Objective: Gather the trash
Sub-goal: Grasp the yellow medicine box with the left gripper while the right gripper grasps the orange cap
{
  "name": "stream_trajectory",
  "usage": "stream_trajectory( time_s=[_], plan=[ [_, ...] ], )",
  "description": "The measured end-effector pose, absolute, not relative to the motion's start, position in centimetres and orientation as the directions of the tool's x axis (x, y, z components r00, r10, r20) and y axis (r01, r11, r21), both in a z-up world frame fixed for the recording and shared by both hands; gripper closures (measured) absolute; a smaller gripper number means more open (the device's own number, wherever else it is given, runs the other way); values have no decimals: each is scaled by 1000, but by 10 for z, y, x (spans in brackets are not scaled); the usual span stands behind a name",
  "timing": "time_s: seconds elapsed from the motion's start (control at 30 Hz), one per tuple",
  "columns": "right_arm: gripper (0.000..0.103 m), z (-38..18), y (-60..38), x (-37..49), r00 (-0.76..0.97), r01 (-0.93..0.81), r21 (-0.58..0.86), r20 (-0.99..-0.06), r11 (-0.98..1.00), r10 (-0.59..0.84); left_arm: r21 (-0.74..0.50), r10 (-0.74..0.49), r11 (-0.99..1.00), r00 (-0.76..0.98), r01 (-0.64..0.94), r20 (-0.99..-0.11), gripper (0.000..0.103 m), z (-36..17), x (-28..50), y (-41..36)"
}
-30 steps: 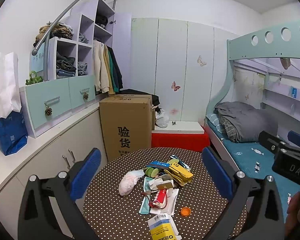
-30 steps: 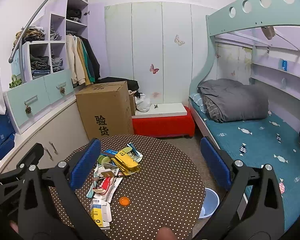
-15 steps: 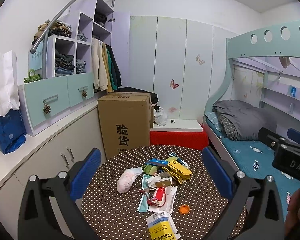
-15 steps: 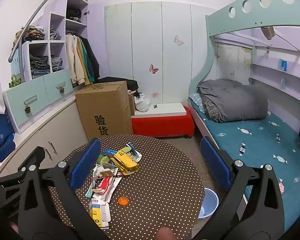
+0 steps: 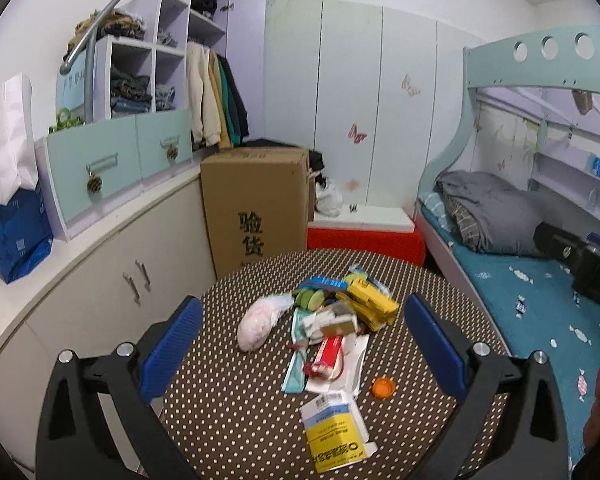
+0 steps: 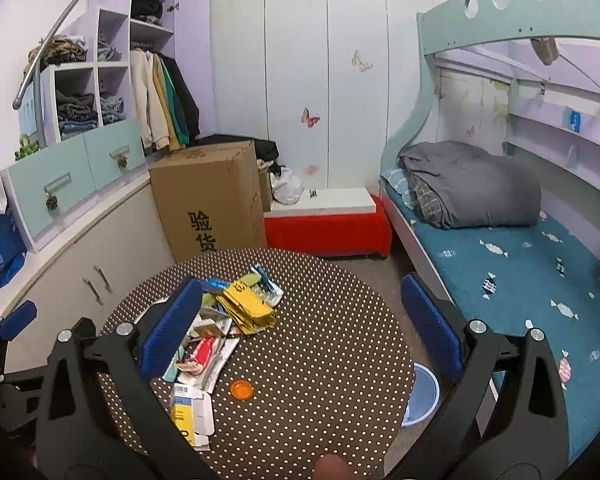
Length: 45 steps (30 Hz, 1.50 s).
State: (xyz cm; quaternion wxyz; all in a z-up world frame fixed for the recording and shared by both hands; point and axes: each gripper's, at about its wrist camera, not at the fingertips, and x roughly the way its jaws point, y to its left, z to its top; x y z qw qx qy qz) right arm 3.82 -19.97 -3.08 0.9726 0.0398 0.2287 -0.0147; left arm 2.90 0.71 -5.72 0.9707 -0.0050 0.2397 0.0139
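Observation:
A pile of trash (image 5: 332,320) lies on the round brown polka-dot table (image 5: 236,400): yellow wrappers (image 5: 370,304), a red packet (image 5: 327,354), a crumpled white bag (image 5: 258,322), a yellow-and-white carton (image 5: 334,436) and an orange cap (image 5: 383,387). My left gripper (image 5: 302,352) is open and empty, held above the table's near side. My right gripper (image 6: 300,328) is open and empty above the table; the pile (image 6: 228,320) lies by its left finger, the cap (image 6: 242,390) between the fingers. A light blue bin (image 6: 422,394) stands on the floor at the table's right.
A tall cardboard box (image 5: 256,208) and a red bench (image 5: 364,236) stand behind the table. A curved white cabinet (image 5: 100,280) runs along the left. A bunk bed with a teal mattress (image 6: 512,276) lies to the right. The other gripper shows at the right edge (image 5: 596,276).
Both grippers have tilted down and drifted slightly nearer the table, so the trash pile sits higher and larger in view. Both stay open and empty.

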Motion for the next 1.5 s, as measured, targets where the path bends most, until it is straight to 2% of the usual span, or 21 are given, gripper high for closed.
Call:
stream_trajectory(
  time_s=[0.4,0.67,0.77,0.83,0.9,1.03,1.13,1.27,1.37,1.43,1.47,1.5],
  plan=[
    [6,-116,-219,75,765,70,58,-644,996,-17,20,4,1000,731,14,-683,4,-152,54,5],
    [6,-146,-217,89,705,55,41,-709,998,-10,-31,-63,998,625,63,-778,5,-205,77,-4],
    [6,-156,-213,94,684,33,44,-729,998,9,-55,-99,994,593,92,-799,21,-215,84,-8],
    [6,-165,-208,99,673,15,51,-739,999,28,-87,-137,989,548,117,-825,44,-226,89,-9],
    [6,-176,-200,105,658,-15,62,-751,998,56,-122,-172,984,546,127,-820,46,-230,88,-7],
    [6,-200,-185,115,618,-73,72,-779,995,102,-142,-205,978,551,155,-809,56,-227,84,1],
    [6,-218,-170,121,587,-131,78,-797,988,141,-149,-212,976,553,157,-806,57,-225,79,10],
    [22,-235,-149,130,558,-199,93,-808,976,190,-145,-200,979,558,142,-805,57,-225,79,15],
    [38,-242,-138,135,536,-244,104,-815,964,223,-132,-185,982,555,134,-811,52,-227,80,14],
    [44,-243,-133,135,545,-265,84,-809,961,221,-125,-178,983,541,133,-822,45,-230,83,12],
    [54,-243,-130,135,550,-275,69,-807,959,216,-124,-177,983,541,133,-822,45,-231,84,11],
    [71,-243,-128,134,557,-283,52,-804,958,208,-123,-178,983,542,136,-822,46,-232,84,11]
  ],
)
